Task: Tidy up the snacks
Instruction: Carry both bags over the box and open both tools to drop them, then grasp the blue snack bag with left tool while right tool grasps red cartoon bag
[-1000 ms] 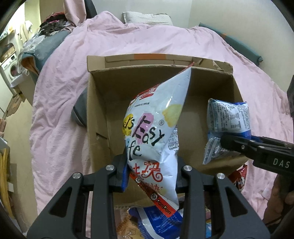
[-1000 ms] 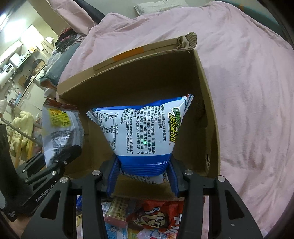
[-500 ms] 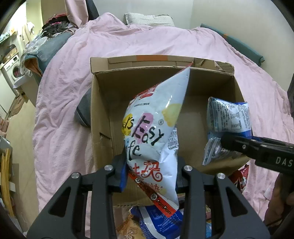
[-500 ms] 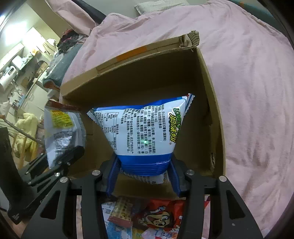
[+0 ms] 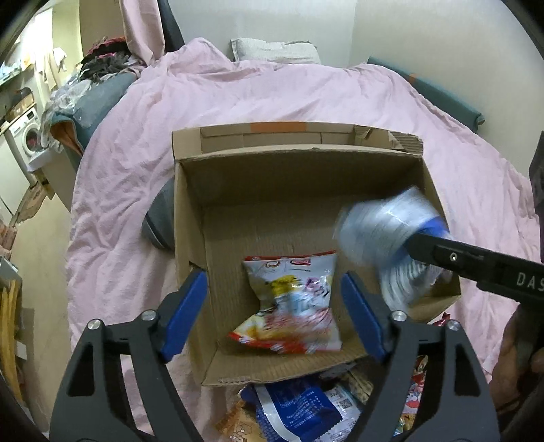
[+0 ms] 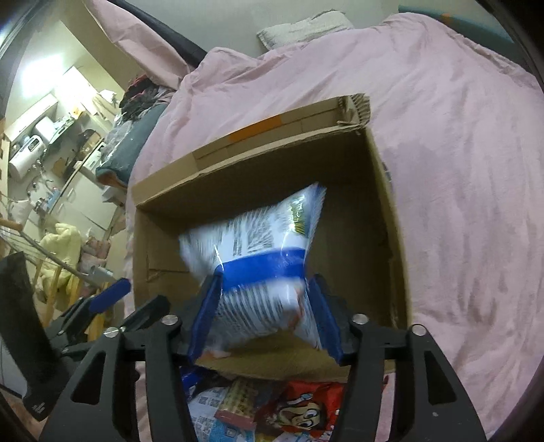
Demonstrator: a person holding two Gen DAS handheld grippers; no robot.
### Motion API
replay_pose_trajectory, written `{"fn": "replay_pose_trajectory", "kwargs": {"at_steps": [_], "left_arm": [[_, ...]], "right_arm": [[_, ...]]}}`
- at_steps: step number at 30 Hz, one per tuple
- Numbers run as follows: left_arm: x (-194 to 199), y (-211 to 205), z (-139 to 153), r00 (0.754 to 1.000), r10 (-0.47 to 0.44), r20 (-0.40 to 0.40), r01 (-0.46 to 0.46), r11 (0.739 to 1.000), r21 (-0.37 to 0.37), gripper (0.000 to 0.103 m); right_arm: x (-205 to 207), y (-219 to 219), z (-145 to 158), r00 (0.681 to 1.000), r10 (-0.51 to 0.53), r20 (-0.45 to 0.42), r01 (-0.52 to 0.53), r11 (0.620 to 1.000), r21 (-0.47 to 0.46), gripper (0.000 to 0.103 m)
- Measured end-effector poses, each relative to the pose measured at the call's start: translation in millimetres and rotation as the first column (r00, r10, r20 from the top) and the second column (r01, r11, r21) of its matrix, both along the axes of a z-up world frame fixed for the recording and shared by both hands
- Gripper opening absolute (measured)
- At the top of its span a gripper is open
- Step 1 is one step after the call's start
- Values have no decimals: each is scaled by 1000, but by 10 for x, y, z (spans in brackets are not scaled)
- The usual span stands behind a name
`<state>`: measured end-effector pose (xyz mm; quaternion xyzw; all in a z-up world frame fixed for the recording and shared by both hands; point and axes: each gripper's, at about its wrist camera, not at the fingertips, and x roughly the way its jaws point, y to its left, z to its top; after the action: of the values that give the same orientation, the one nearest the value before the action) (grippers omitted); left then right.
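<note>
Lying in the box (image 5: 190,210) now, the chip bag (image 5: 289,302) left the wide left gripper (image 5: 273,318). The right gripper (image 6: 265,318), just opening, loosens around the blue bag (image 6: 258,244) above the box.

A pink duvet (image 5: 272,98) is covering the bed, a grey pillow (image 5: 275,51) lying at its head against a pale wall (image 5: 425,30). A washing machine (image 5: 25,136) is standing at the left on beige floor (image 5: 37,258). Bright light is glaring over cluttered shelves (image 6: 44,125).

Dim warm indoor light; fisheye bending, dark vignette corners; snack bags (image 6: 258,244) motion-blurred.
</note>
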<state>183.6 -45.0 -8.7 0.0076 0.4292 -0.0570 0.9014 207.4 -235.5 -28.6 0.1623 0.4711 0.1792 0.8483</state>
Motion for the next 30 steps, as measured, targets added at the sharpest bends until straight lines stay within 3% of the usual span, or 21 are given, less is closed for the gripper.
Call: {"fn": "replay_pose_trajectory", "kwargs": {"at_steps": [2,4,15,30], "left_arm": [[-9,-16,11,1000,-7,6,6,1000,11,79],[-18,-20,12,1000,-9,6,9,1000,11,79],[-105,61,35,1000,0,-1,0,1000,-3,79],[-478,439,174,998,67,-20,-67,998,0,79]], "right_arm": [[-23,-13,32,1000,-13,19,13,1000,-7,73],[-27,-18,62,999,-18,33,19,1000,-21,88],[-61,-22,125,998,-28,52,30,999,-40,89],[-449,-35,306,998,-23,67,25,999,-34,89]]}}
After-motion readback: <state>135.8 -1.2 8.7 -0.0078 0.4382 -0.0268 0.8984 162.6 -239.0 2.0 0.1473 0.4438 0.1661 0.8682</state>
